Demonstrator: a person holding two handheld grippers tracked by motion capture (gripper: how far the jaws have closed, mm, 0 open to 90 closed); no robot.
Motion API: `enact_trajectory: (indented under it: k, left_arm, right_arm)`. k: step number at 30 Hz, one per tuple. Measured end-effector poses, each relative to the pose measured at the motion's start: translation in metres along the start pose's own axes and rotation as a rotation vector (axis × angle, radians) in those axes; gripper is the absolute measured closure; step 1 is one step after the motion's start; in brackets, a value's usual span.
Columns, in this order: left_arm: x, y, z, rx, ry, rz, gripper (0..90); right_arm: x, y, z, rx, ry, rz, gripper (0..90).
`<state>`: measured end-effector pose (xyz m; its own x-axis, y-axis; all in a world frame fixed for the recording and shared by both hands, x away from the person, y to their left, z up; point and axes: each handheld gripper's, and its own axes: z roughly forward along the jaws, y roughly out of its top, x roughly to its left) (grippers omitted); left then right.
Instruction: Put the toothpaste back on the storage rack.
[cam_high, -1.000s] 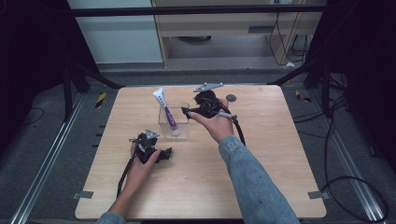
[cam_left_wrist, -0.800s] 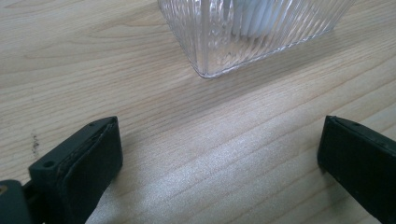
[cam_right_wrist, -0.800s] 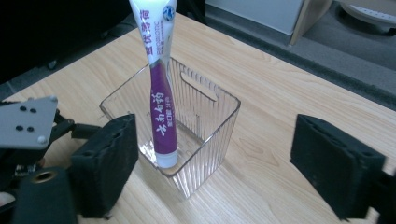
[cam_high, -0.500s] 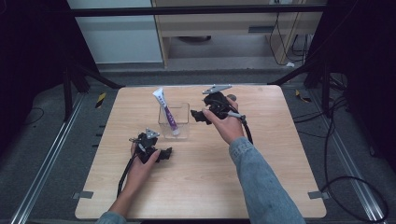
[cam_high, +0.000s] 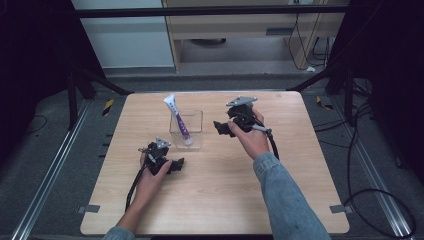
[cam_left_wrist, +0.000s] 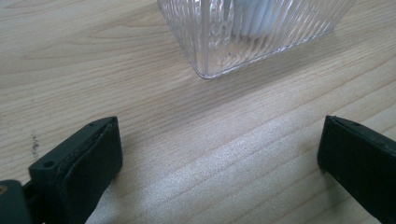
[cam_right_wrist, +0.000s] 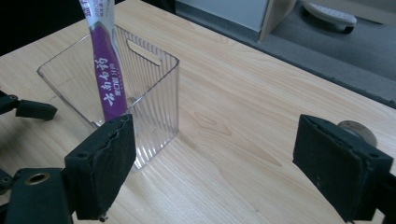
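I am working at the wooden table (cam_high: 300, 200), where the clear ribbed box (cam_high: 192, 127) is standing near the middle, with the purple toothpaste tube (cam_high: 176, 117) leaning in it, top tipping toward eleven o'clock. My right gripper (cam_high: 220, 127) is sitting at the box's three o'clock; its jaws have just been opening and are gaping wide with nothing between them. My left gripper (cam_high: 179, 164) is resting at seven o'clock, also wide and empty. The light box could be skidding or tipping if I nudge its wall, spilling the tube.
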<state>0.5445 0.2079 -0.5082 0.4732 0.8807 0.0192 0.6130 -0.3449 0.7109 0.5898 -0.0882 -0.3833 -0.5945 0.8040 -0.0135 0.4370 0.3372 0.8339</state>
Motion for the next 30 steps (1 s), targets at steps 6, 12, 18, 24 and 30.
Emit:
enact_trajectory:
  k: [6, 12, 18, 24, 30]
  left_arm:
    - [0.0, 0.0, 0.0, 0.0, 0.0, -0.001, 0.0]
    - [0.0, 0.0, 0.0, 0.0, 0.001, -0.002, 0.0]
    - [0.0, 0.0, 0.0, 0.0, 0.001, -0.002, 0.0]
    - [0.0, 0.0, 0.0, -0.001, 0.0, -0.003, 0.0]
    - [0.0, 0.0, 0.0, 0.0, 0.0, -0.002, 0.0]
  right_arm:
    - [-0.006, -0.005, -0.009, -0.014, -0.009, -0.012, 11.5]
    - [-0.017, -0.018, -0.021, -0.006, -0.029, -0.028, 10.6]
    - [-0.041, -0.045, -0.033, 0.019, -0.069, 0.006, 11.8]
    - [-0.056, -0.062, -0.04, 0.037, -0.094, 0.031, 12.3]
    - [-0.066, -0.076, -0.045, 0.053, -0.109, 0.051, 12.8]
